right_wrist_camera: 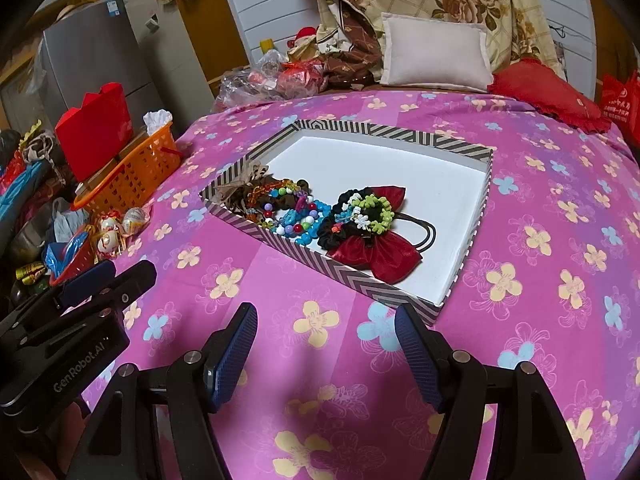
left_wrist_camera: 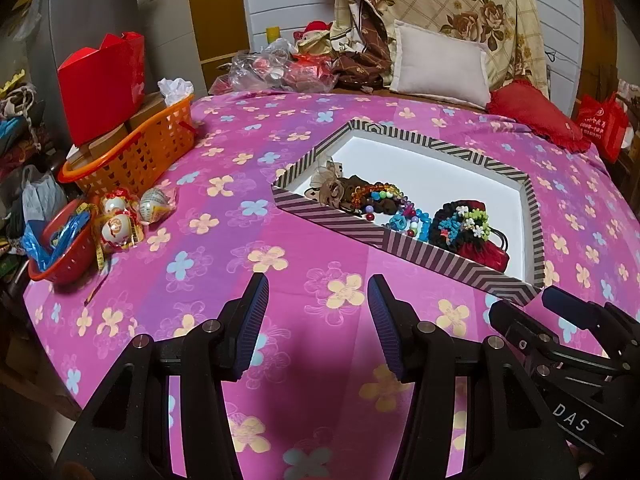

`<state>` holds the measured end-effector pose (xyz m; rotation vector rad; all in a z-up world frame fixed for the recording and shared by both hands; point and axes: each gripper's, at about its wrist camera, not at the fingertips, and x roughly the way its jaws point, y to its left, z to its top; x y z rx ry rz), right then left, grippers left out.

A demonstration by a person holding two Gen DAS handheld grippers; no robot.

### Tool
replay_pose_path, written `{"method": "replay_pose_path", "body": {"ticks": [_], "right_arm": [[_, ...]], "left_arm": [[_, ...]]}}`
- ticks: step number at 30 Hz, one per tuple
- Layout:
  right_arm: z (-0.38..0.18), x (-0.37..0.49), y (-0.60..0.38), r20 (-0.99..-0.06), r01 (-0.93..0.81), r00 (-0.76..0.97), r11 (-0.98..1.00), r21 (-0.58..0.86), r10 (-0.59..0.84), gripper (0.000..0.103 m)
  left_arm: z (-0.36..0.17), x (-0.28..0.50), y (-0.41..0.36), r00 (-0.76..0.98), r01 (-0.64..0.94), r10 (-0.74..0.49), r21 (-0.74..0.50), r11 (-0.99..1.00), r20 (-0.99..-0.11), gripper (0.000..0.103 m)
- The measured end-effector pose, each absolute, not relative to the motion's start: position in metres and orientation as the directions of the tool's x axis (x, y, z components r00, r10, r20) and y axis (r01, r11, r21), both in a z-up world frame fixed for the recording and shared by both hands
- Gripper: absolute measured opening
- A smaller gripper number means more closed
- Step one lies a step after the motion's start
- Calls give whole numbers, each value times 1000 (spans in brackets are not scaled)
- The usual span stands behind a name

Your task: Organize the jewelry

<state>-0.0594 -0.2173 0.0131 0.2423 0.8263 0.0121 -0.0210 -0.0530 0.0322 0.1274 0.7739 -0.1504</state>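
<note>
A striped box (left_wrist_camera: 436, 258) (right_wrist_camera: 360, 284) with a white inside lies on the pink flowered bedspread. In its near left part lie a brown bow (right_wrist_camera: 240, 188), bead bracelets (left_wrist_camera: 404, 216) (right_wrist_camera: 292, 216), dark scrunchies with green and white flowers (left_wrist_camera: 464, 220) (right_wrist_camera: 368, 210) and a red bow (right_wrist_camera: 376, 256). My left gripper (left_wrist_camera: 318, 286) is open and empty above the bedspread, short of the box. My right gripper (right_wrist_camera: 326, 316) is open and empty near the box's front corner. Each gripper shows in the other's view: the right gripper (left_wrist_camera: 560, 320) and the left gripper (right_wrist_camera: 100, 280).
An orange basket (left_wrist_camera: 140, 152) (right_wrist_camera: 132, 172), a red bag (left_wrist_camera: 104, 80), a red bowl (left_wrist_camera: 60, 256) and wrapped round items (left_wrist_camera: 120, 224) stand at the bed's left edge. Pillows (left_wrist_camera: 440, 64) (right_wrist_camera: 436, 52), a red cushion (left_wrist_camera: 532, 112) and plastic bags (left_wrist_camera: 272, 68) lie at the back.
</note>
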Motion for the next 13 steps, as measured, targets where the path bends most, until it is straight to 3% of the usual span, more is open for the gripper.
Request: {"method": "replay_pose_path", "body": {"ticks": [13], "right_arm": [[11, -59, -242, -728, 117, 680, 969, 220, 83, 69]], "left_arm": [[28, -15, -52, 708, 181, -83, 67, 981, -702, 51]]}}
